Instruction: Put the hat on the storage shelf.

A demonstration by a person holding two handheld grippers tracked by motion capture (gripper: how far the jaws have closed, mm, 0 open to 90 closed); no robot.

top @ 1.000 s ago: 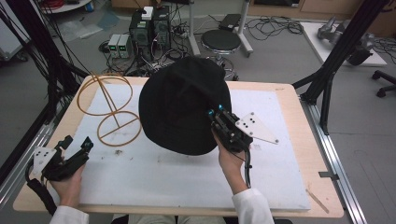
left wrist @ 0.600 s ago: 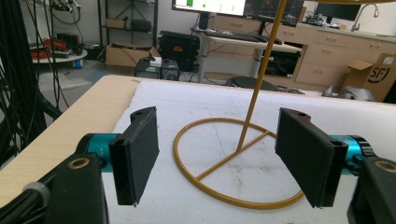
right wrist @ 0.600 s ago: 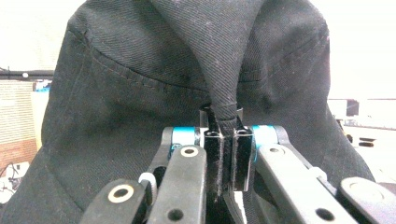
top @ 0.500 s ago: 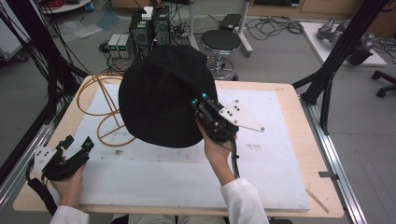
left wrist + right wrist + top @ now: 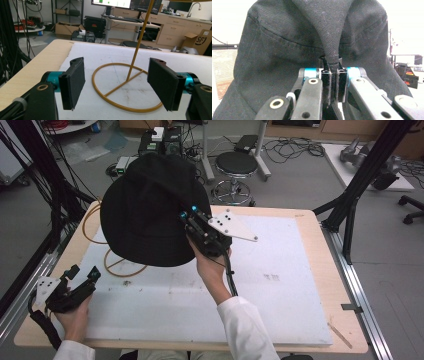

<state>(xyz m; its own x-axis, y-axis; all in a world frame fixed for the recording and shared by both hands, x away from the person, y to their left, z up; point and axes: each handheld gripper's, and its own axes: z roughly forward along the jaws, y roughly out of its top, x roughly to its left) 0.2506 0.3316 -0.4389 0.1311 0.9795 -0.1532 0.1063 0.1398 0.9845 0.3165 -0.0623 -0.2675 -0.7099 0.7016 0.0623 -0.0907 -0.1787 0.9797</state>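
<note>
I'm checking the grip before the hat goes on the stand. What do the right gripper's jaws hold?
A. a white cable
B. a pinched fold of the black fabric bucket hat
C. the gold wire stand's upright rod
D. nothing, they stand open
B: in the right gripper view, the right gripper has its jaws shut on a fold of the black fabric bucket hat.

table [image 5: 320, 240]: wooden | white mat [image 5: 280, 285] | gold wire stand [image 5: 126, 92], apparently upright

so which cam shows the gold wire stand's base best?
Left gripper view: the gold wire stand sits between the open left tool, with its ring base, crossbars and upright rod all sharp. In the high view the black hat covers most of it, leaving partial loops at the table's left. The right gripper view faces hat fabric.
</note>
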